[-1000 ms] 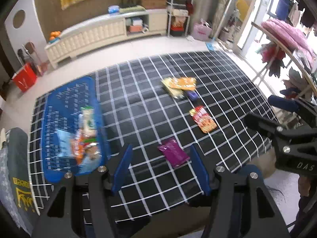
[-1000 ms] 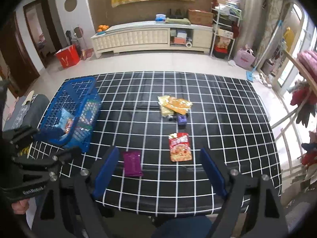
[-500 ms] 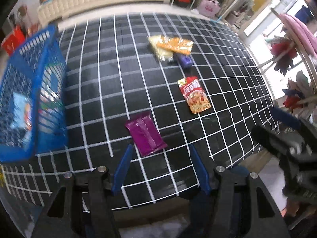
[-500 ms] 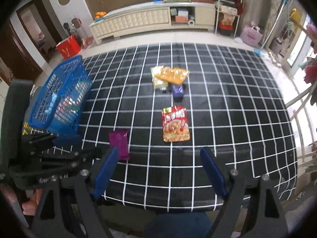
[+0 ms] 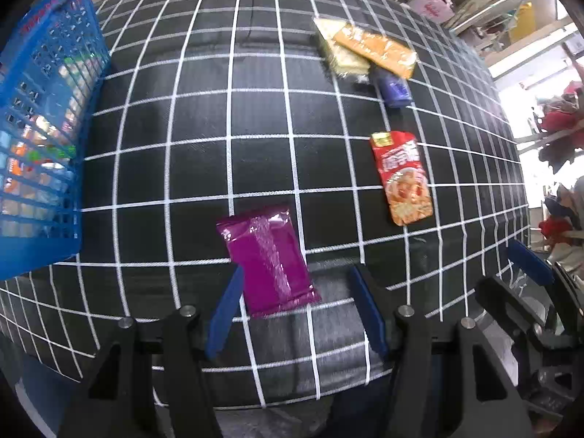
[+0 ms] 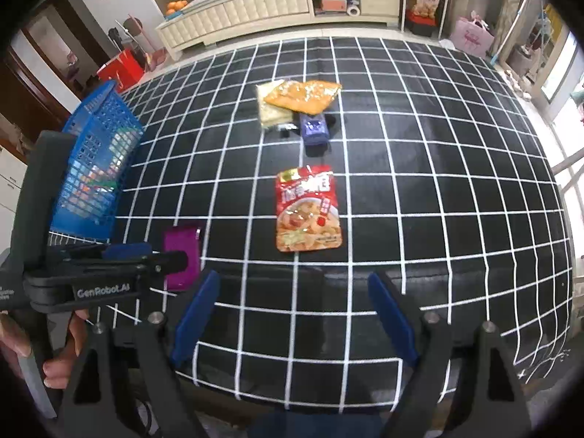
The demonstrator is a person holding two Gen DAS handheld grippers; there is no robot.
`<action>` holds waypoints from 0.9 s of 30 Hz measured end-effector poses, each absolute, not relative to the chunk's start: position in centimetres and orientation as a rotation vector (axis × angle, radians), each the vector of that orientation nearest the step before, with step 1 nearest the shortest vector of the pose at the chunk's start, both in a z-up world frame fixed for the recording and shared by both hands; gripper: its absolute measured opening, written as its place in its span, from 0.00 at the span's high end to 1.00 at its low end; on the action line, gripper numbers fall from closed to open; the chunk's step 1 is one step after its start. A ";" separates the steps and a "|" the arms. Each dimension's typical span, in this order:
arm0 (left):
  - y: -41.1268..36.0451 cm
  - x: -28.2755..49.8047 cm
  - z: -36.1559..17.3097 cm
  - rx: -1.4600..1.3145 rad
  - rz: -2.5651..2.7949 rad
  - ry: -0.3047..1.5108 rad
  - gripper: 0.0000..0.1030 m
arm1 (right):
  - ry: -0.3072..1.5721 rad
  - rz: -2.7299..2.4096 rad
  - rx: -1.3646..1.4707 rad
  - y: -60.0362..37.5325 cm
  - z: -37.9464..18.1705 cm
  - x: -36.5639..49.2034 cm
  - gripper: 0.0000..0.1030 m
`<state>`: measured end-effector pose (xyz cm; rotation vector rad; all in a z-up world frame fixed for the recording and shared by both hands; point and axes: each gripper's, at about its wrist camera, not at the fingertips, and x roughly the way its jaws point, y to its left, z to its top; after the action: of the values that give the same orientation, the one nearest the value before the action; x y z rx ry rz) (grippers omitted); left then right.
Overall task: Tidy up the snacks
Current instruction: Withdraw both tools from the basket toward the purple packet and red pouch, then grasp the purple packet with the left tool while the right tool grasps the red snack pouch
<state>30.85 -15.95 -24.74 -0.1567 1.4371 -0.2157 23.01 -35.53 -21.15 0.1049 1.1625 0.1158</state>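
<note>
Hovering over the near edge of the black cloth with a white grid (image 5: 255, 116), the left gripper (image 5: 292, 314) stands about half open with nothing in its grip. A flat purple foil snack packet (image 5: 268, 259) lies on the cloth with its near end between the two blue fingers (image 5: 224, 314), closer to the left one; whether either finger touches it cannot be told. No object blocks the way to it.

The right gripper (image 6: 294, 317) is spread wide and empty above bare cloth at the table's front edge. A red pouch printed with a food picture (image 6: 308, 210) lies flat beyond its fingertips, well apart from them.

Farther back, near the middle of the cloth, an orange snack bag (image 6: 303, 96) overlaps a pale yellow packet (image 6: 270, 109), and a small dark blue packet (image 6: 313, 129) sits just in front of them. A blue plastic lattice basket (image 5: 40, 116) holding several packets stands at the left side of the table. A hand (image 6: 58, 350) grips the left tool's handle, seen in the right wrist view.
</note>
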 end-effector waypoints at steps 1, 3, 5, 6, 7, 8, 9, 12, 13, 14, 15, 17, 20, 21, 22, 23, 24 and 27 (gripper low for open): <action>-16.0 31.2 -25.2 -0.156 -0.203 1.443 0.44 | 1.164 0.118 0.102 -35.6 -21.3 23.2 0.16; -16.0 31.7 -26.1 -0.151 -0.170 1.459 0.44 | 1.173 0.125 0.090 -35.8 -21.9 23.5 0.16; -16.0 32.0 -26.9 -0.154 -0.155 1.471 0.44 | 1.178 0.127 0.088 -36.0 -22.4 23.7 0.16; -16.1 32.1 -27.3 -0.153 -0.148 1.479 0.44 | 1.184 0.128 0.092 -36.2 -22.7 23.9 0.16; -16.2 32.1 -27.4 -0.138 -0.133 1.469 0.39 | 1.189 0.129 0.095 -36.3 -22.9 24.0 0.16; -16.3 32.2 -27.5 -0.126 -0.124 1.454 0.38 | 1.194 0.131 0.099 -36.4 -23.2 24.2 0.16; -16.4 32.3 -27.6 -0.115 -0.114 1.448 0.38 | 1.199 0.132 0.101 -36.5 -23.4 24.2 0.16; -16.6 32.5 -28.3 -0.106 -0.094 1.472 0.38 | 1.206 0.136 0.104 -36.7 -23.9 24.4 0.16; -16.6 32.5 -28.6 -0.103 -0.089 1.482 0.37 | 1.207 0.136 0.105 -36.8 -23.9 24.4 0.16; -16.7 32.4 -28.7 -0.094 -0.088 1.472 0.36 | 1.208 0.136 0.105 -36.8 -23.9 24.4 0.16; -16.9 32.3 -28.7 -0.072 -0.082 1.460 0.36 | 1.209 0.135 0.103 -36.8 -24.0 24.4 0.16; -17.1 32.2 -29.0 -0.042 -0.068 1.453 0.36 | 1.209 0.130 0.103 -36.9 -23.9 24.4 0.16; -17.5 31.8 -29.3 -0.016 -0.057 1.445 0.36 | 1.203 0.123 0.102 -36.9 -23.6 24.3 0.16; -17.7 31.6 -29.5 0.010 -0.049 1.443 0.37 | 1.201 0.121 0.100 -37.0 -23.5 24.3 0.16; -18.3 31.5 -29.4 0.025 -0.052 1.439 0.43 | 1.200 0.117 0.098 -37.0 -23.4 24.3 0.16; -18.7 31.4 -29.1 0.032 -0.062 1.434 0.49 | 1.201 0.114 0.096 -37.1 -23.3 24.3 0.16; -19.0 31.2 -28.9 0.047 -0.073 1.436 0.54 | 1.201 0.112 0.095 -37.2 -23.2 24.3 0.16; -20.1 30.9 -28.6 0.114 -0.093 1.419 0.54 | 1.202 0.107 0.088 -37.2 -23.0 24.4 0.16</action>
<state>30.88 -20.06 -28.63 0.1144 1.4189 -0.0933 24.37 -37.21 -23.00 0.0882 1.2022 0.1075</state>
